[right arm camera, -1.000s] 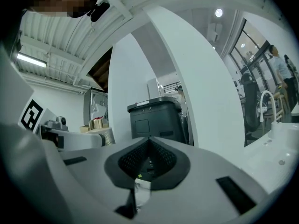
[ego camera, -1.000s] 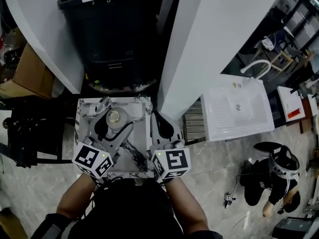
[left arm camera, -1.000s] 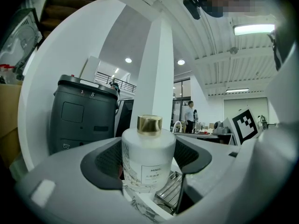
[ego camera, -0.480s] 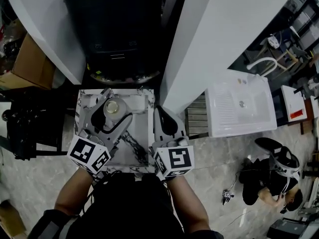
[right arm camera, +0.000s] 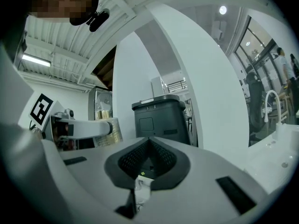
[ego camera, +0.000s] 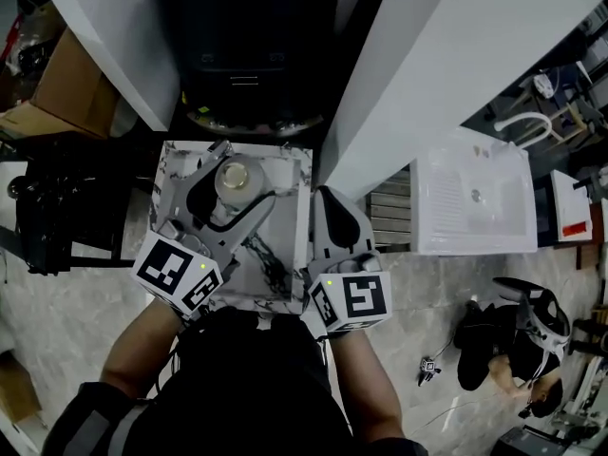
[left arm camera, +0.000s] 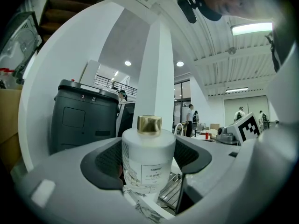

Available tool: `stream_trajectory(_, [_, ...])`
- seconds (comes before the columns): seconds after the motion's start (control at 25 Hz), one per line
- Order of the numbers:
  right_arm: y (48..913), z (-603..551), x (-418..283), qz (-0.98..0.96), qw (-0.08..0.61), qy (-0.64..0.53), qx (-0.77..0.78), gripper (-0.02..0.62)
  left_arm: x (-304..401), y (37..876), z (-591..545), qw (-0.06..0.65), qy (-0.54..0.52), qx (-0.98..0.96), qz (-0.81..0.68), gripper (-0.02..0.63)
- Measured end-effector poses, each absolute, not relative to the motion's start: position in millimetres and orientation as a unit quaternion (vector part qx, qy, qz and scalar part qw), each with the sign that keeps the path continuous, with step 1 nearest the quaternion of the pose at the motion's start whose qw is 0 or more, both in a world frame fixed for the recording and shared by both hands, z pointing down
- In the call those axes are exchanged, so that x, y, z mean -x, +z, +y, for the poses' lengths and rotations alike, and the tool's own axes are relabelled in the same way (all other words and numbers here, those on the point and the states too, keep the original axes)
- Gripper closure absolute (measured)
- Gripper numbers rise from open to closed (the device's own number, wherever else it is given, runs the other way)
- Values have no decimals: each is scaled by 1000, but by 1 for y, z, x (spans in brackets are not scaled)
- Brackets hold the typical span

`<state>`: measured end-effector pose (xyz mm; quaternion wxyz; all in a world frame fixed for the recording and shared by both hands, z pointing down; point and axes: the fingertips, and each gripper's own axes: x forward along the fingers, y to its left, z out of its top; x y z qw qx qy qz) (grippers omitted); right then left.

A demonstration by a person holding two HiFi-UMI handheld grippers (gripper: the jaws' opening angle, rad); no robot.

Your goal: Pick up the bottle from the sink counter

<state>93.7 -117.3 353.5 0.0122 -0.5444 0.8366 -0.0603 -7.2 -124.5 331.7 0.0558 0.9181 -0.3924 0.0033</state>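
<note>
Now, left gripper (ego camera: 241, 179): clamped on bottle (left arm camera: 148, 158), far edge of counter (ego camera: 287, 228).
Lift: straight up, squeeze steady.
Right gripper (right arm camera: 148, 161): closed, empty.

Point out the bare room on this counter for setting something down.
The counter is bare at its near right, between the left gripper and the right gripper. Its far left is crowded: the bottle sits inside the left gripper there.

The bottle's (left arm camera: 148, 153) base hides behind the left claw's (ego camera: 237, 172) body; its label's fine print is too small to read. The person (ego camera: 256, 388) covers the surface's (ego camera: 287, 228) near edge. The top edge crops the black bin (ego camera: 242, 36).
</note>
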Motion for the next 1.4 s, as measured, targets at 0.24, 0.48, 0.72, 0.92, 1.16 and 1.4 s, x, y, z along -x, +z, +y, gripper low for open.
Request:
stream_trajectory(0.24, [351, -119, -92, 835, 16, -59, 547, 589, 7, 332, -123, 54, 5, -920, -388, 271])
stream_trajectory(0.48, [354, -116, -92, 836, 10, -58, 545, 589, 8, 333, -122, 52, 6, -920, -389, 270])
stream_trajectory(0.72, [356, -112, -92, 837, 9, -67, 543, 589, 8, 335, -120, 53, 9, -919, -390, 272])
stream_trajectory(0.92, [354, -113, -94, 834, 16, -60, 548, 589, 9, 335, -120, 54, 7, -919, -392, 272])
stream_trajectory(1.16, [354, -114, -92, 835, 15, -57, 547, 589, 11, 335, -121, 54, 7, -918, -394, 272])
stream_trajectory(1.4, [353, -113, -94, 835, 14, -57, 546, 589, 9, 334, -120, 53, 7, -918, -394, 272])
